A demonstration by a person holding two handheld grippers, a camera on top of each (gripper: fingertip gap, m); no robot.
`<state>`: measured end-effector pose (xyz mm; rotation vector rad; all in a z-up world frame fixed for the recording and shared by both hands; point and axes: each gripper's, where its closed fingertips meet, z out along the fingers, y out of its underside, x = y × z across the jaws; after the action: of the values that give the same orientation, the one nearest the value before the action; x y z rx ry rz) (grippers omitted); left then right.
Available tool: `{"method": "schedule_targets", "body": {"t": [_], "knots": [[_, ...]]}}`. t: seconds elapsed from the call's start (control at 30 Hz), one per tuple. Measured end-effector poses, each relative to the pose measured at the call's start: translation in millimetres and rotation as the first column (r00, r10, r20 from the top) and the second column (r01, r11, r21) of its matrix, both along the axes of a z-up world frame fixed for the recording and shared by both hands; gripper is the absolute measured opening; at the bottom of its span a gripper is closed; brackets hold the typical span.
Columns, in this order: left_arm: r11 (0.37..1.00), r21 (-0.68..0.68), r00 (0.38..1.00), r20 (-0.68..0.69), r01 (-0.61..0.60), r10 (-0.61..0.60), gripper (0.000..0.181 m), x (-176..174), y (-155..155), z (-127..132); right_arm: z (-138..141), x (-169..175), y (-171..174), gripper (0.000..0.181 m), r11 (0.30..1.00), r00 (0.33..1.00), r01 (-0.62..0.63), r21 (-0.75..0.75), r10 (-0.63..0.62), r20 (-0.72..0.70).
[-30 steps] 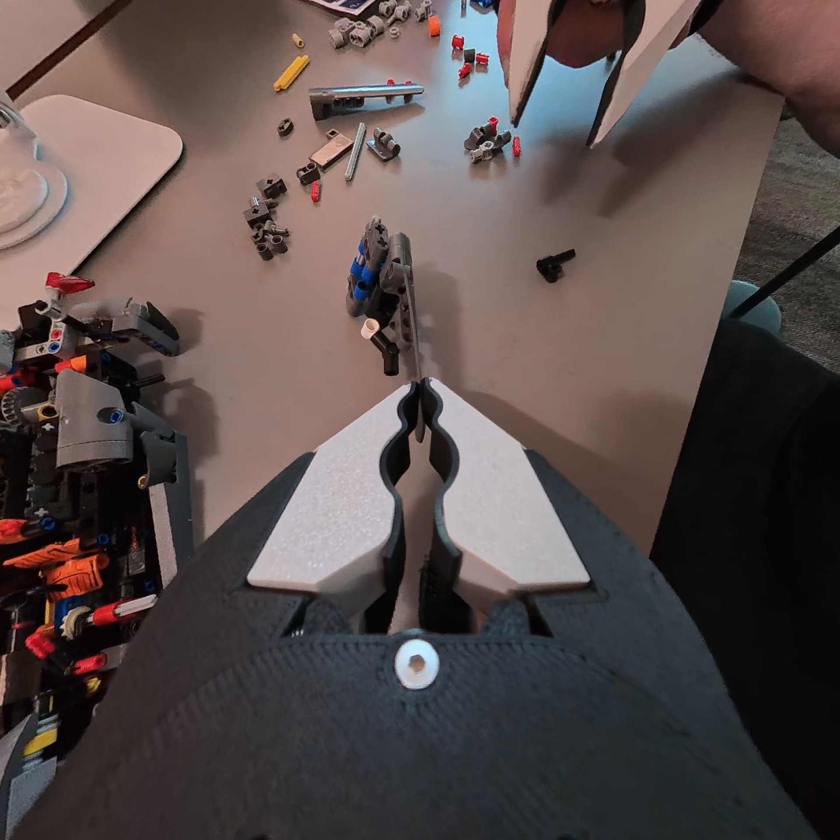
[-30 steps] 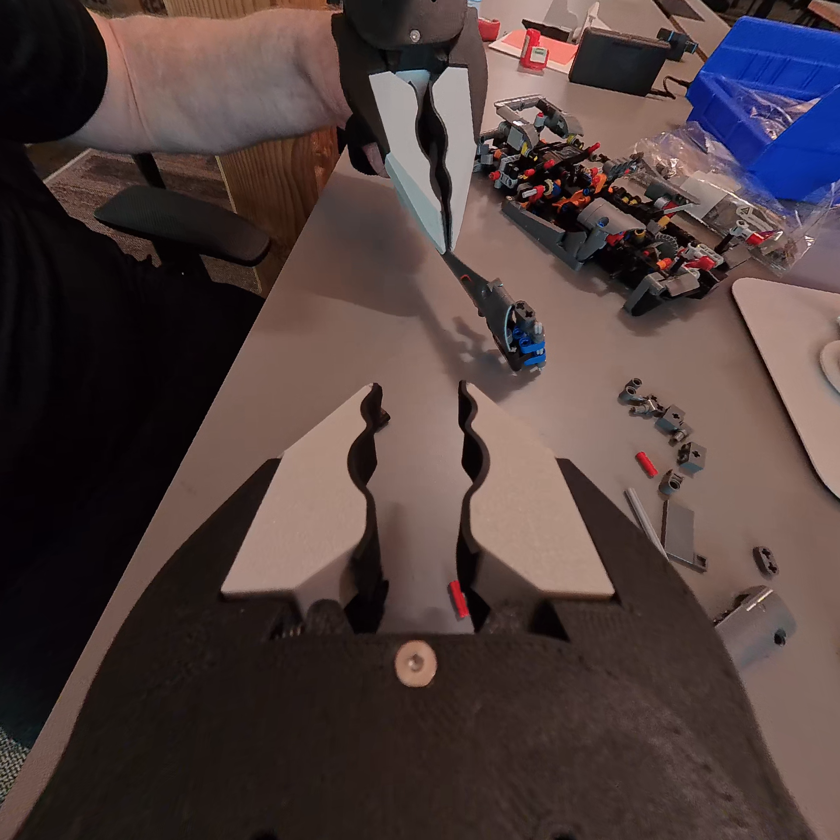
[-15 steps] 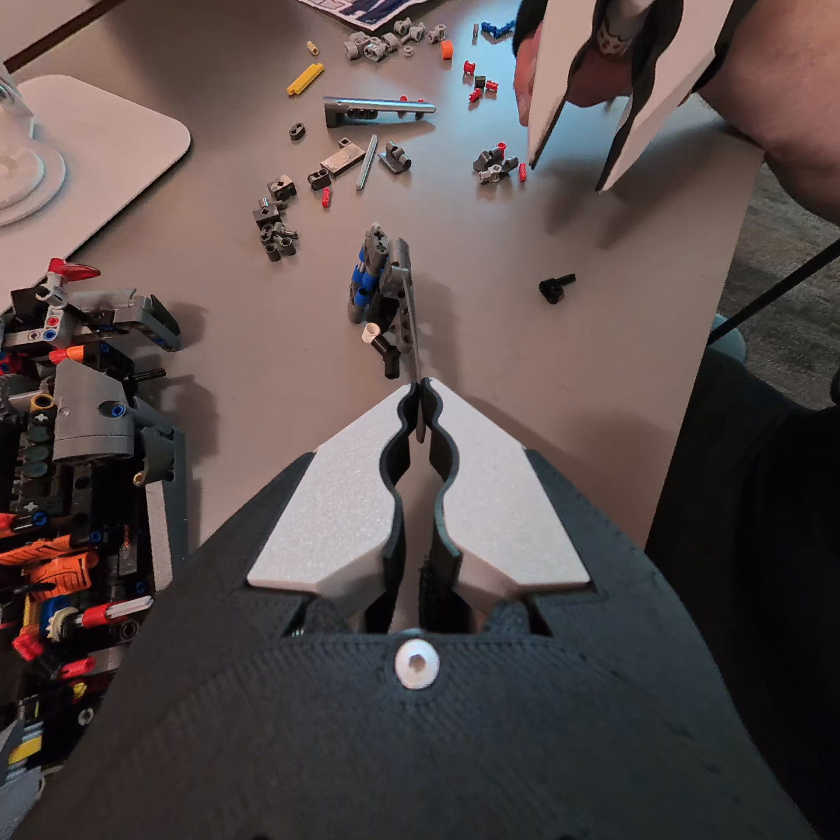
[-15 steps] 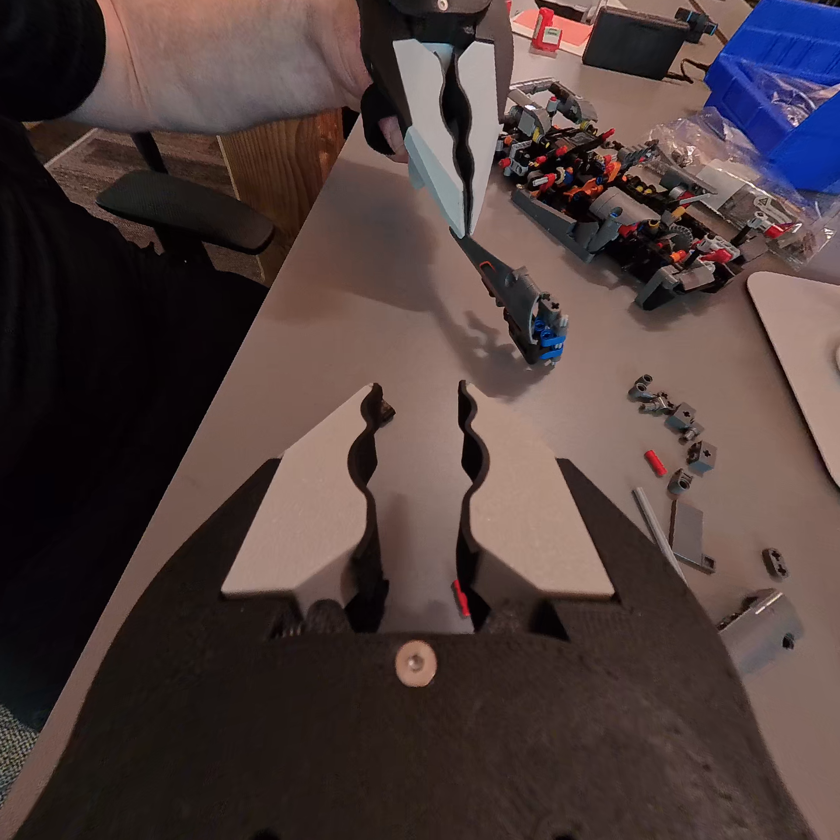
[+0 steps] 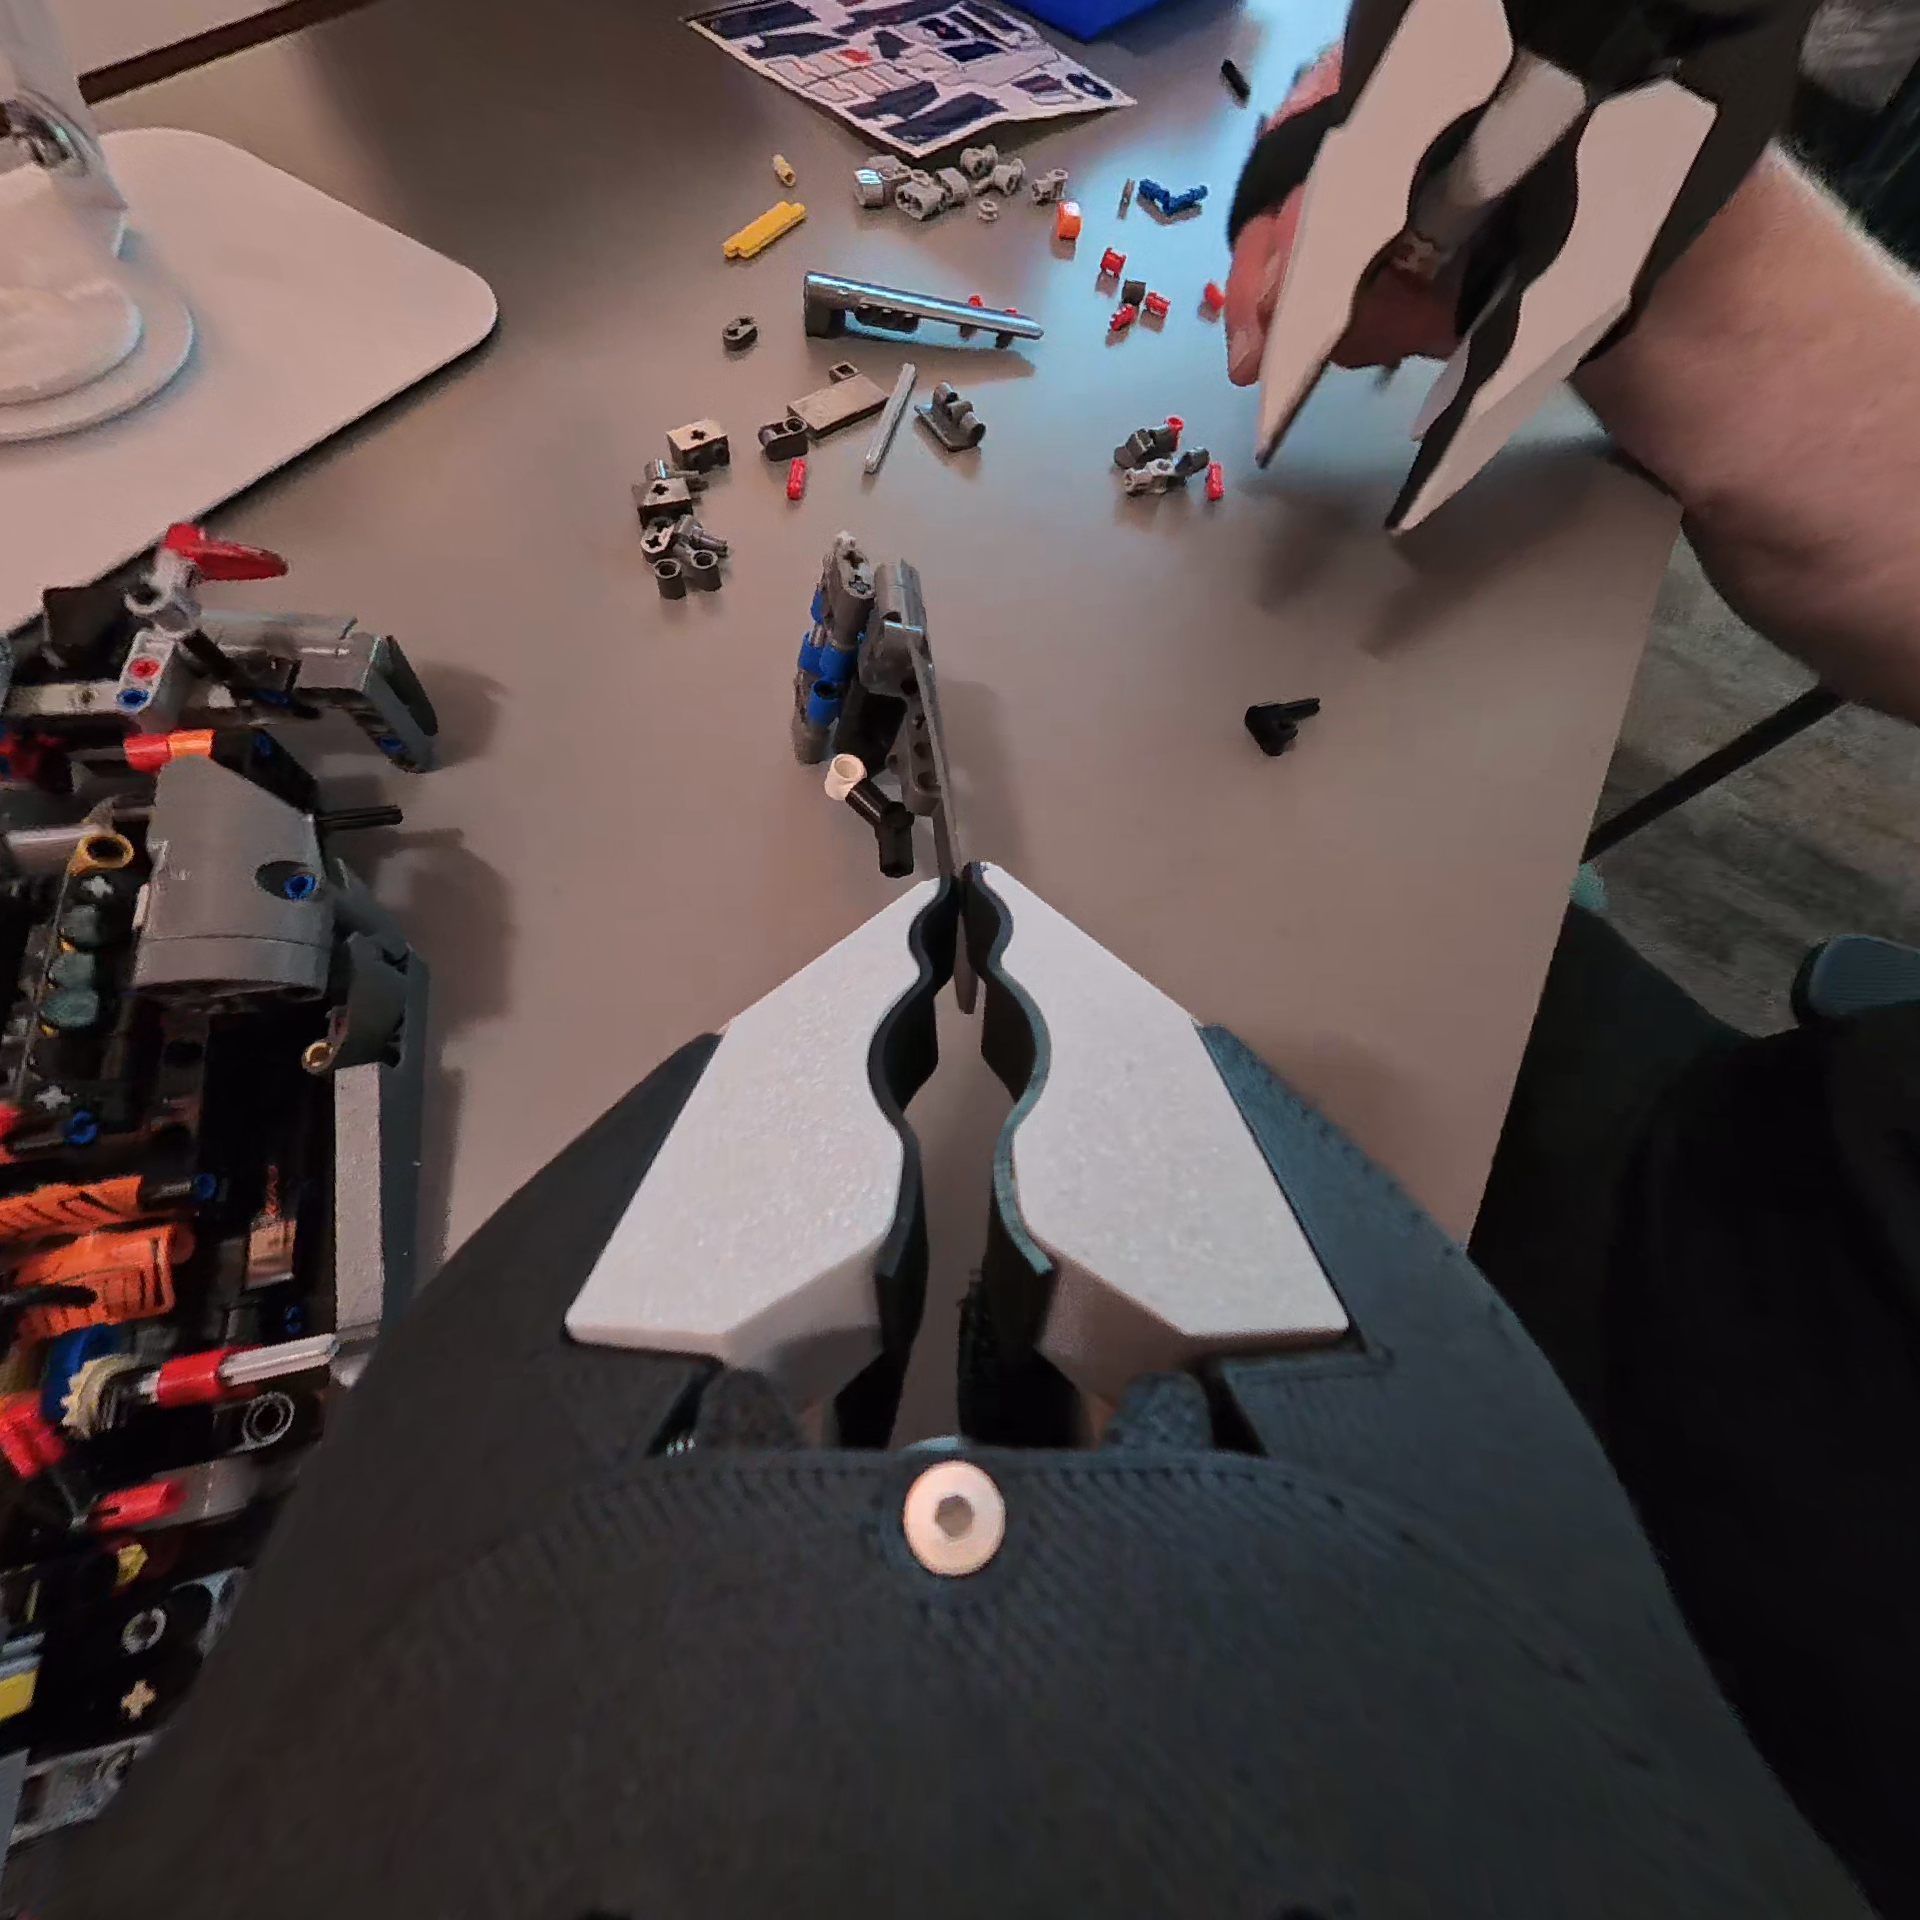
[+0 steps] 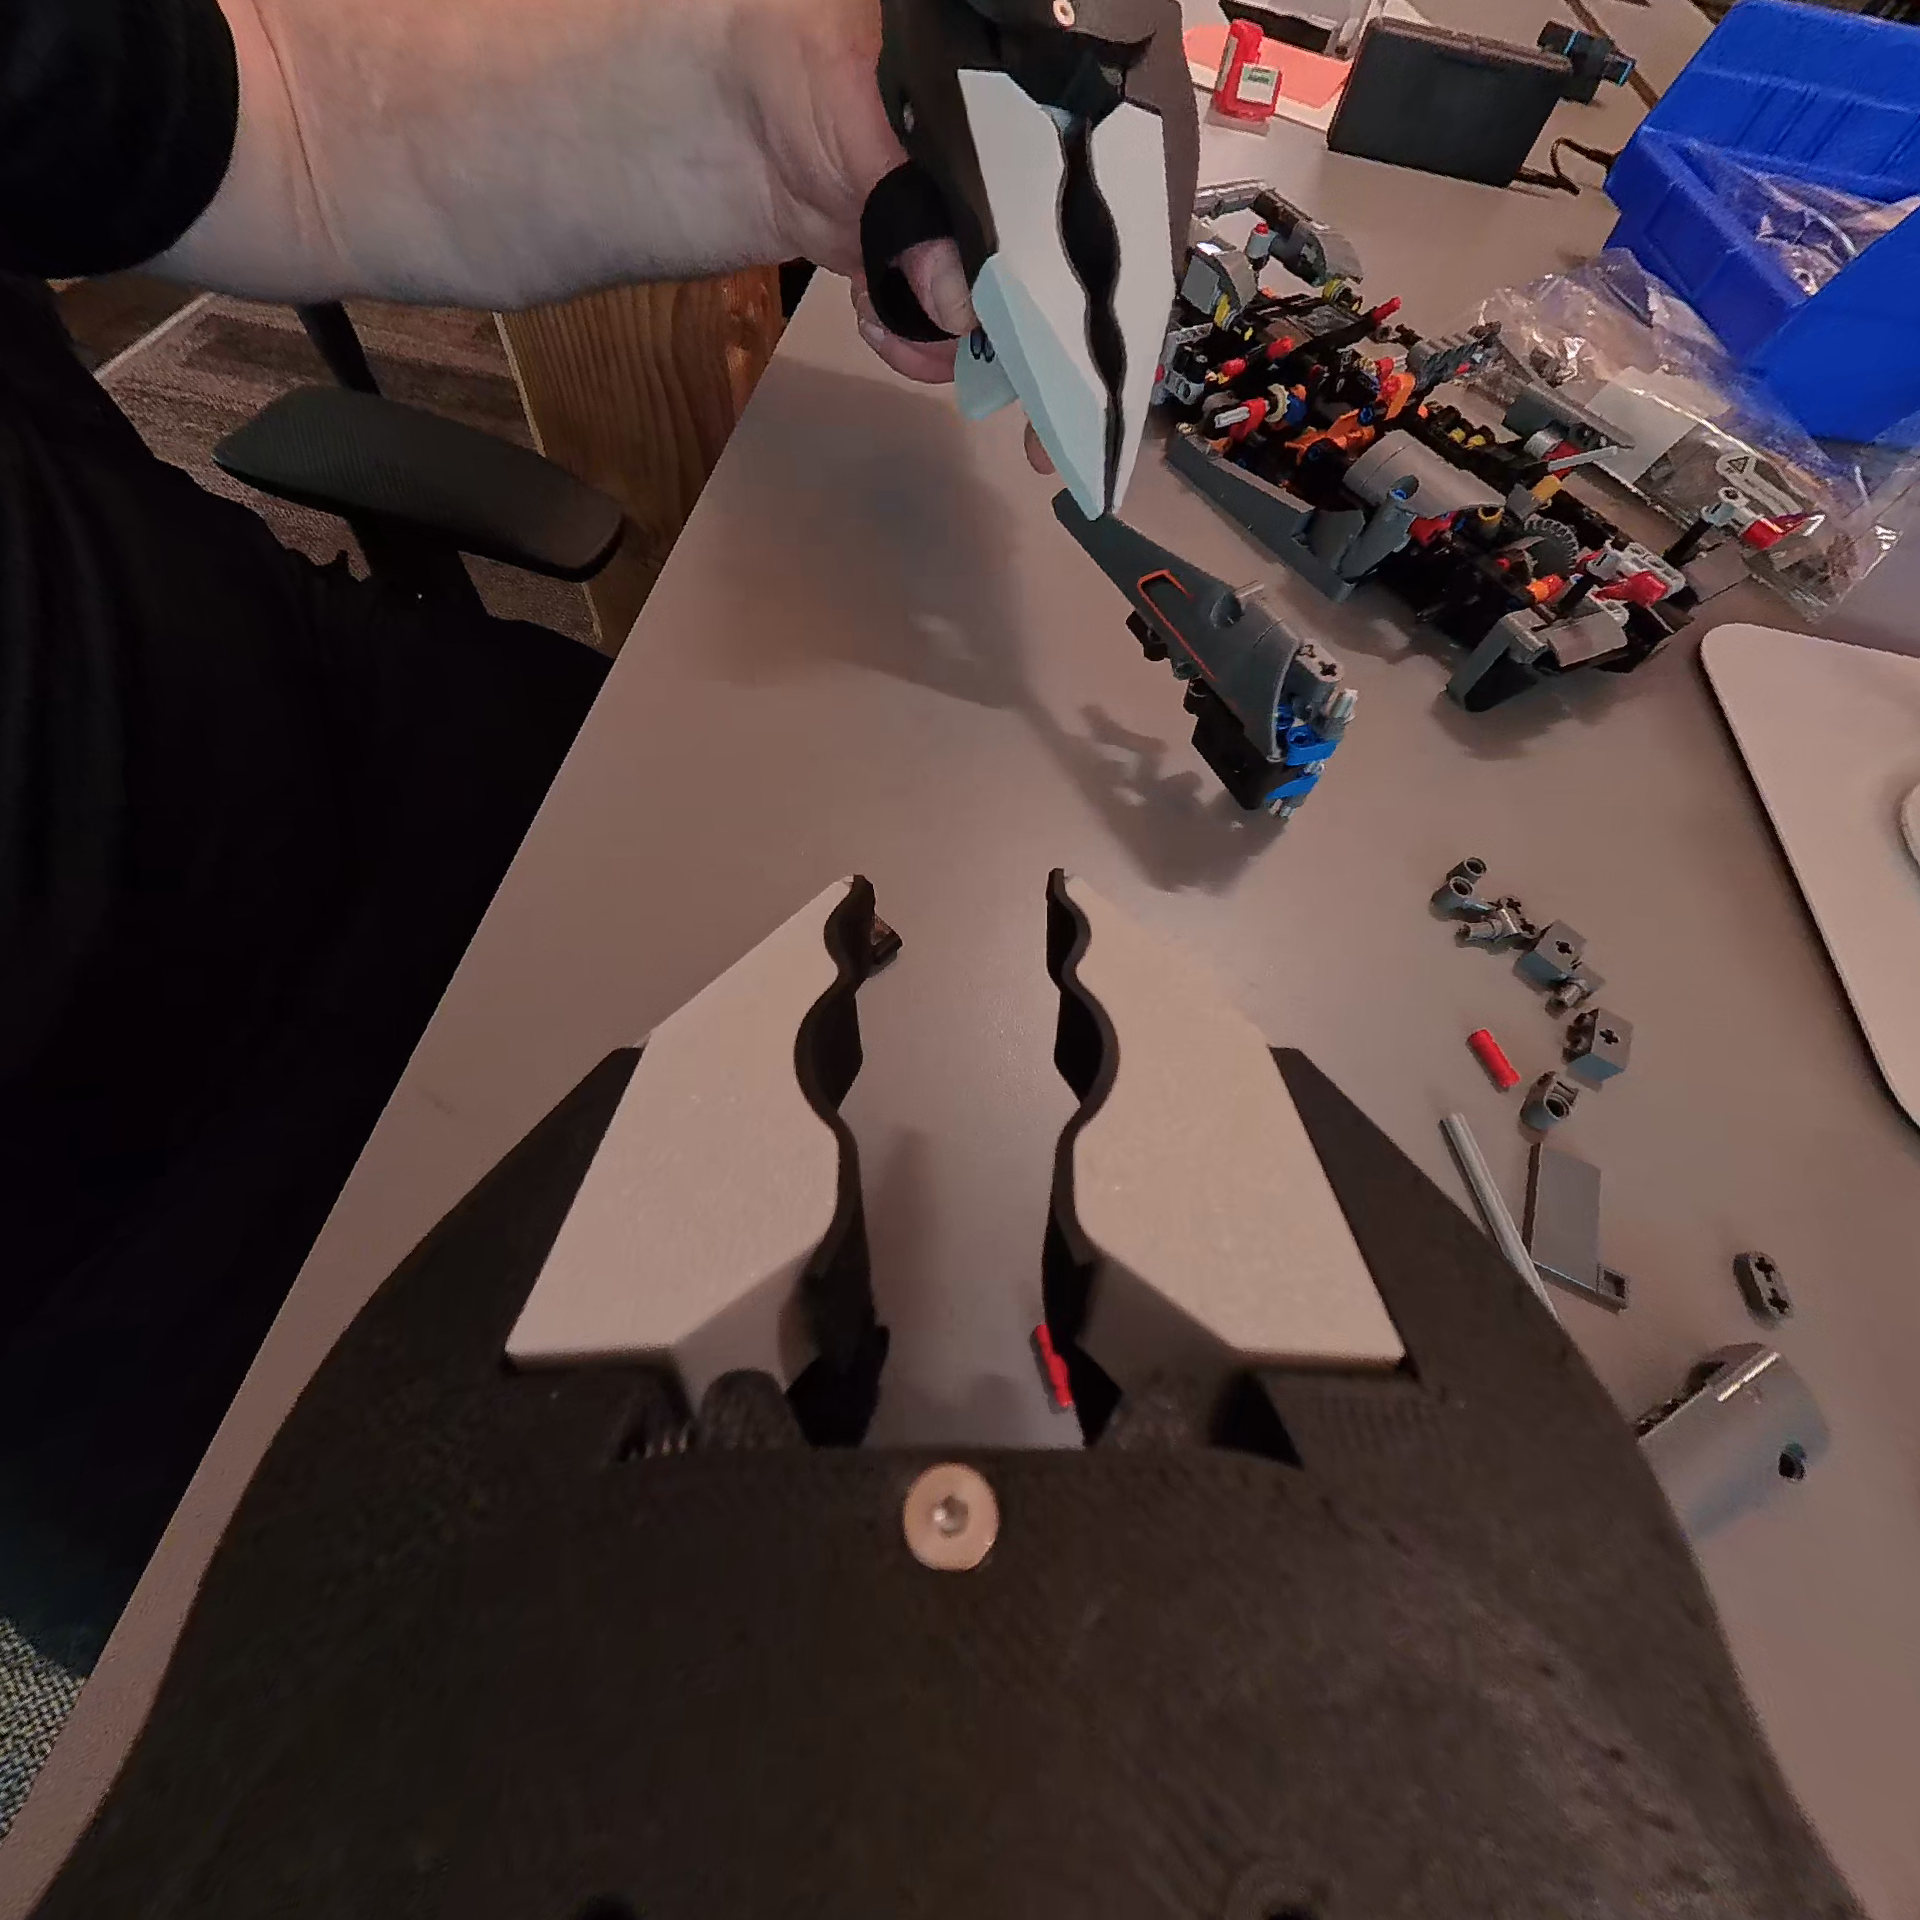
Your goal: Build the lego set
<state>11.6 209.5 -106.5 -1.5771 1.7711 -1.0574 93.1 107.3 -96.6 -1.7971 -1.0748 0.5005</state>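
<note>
While the left wrist view looked edge-on along the thin dark tail of the grey sub-assembly [image 5: 871, 681], only the right wrist view showed its broad face: a smooth curved grey panel [image 6: 1224, 636] with an orange-outlined slot and blue pins at the low end, hanging tilted above the matte grey table [image 6: 810, 748]. The left gripper [image 5: 961, 883] was clamped tight on that tail at mid-frame, its wavy black-edged, pale grainy fingers meeting at the tips. The right gripper [image 6: 956, 883] stood apart with a clear gap between its tips, holding nothing; a small black piece [image 6: 881, 935] showed just beside its left tip. Knobbly and multicoloured, the large car chassis [image 5: 156, 987] filled the left edge of the left view, and a blue bin [image 6: 1787, 177] appeared only at the upper right of the right view.
</note>
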Motion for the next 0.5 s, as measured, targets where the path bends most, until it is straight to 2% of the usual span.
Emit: {"method": "schedule_targets", "body": {"t": [0.13,0.3,0.5], "knots": [[0.982,0.175,0.997,-0.012,0.077,-0.076,0.0,-1.8,-18.7,-1.7,-0.6,0.2,-0.1,0.031,1.0,1.0,0.0,-0.002,0.0,0.002],[0.913,0.388,0.991,-0.087,0.129,-0.103,0.0,-5.6,-38.7,-12.8,-1.5,0.4,-0.3,0.031,1.0,1.0,0.0,-0.005,0.0,0.003],[0.89,0.43,0.988,-0.08,0.153,-0.132,0.001,-6.8,-53.3,-14.7,-2.0,1.3,0.0,0.031,1.0,1.0,0.004,-0.008,-0.004,0.003]]}}
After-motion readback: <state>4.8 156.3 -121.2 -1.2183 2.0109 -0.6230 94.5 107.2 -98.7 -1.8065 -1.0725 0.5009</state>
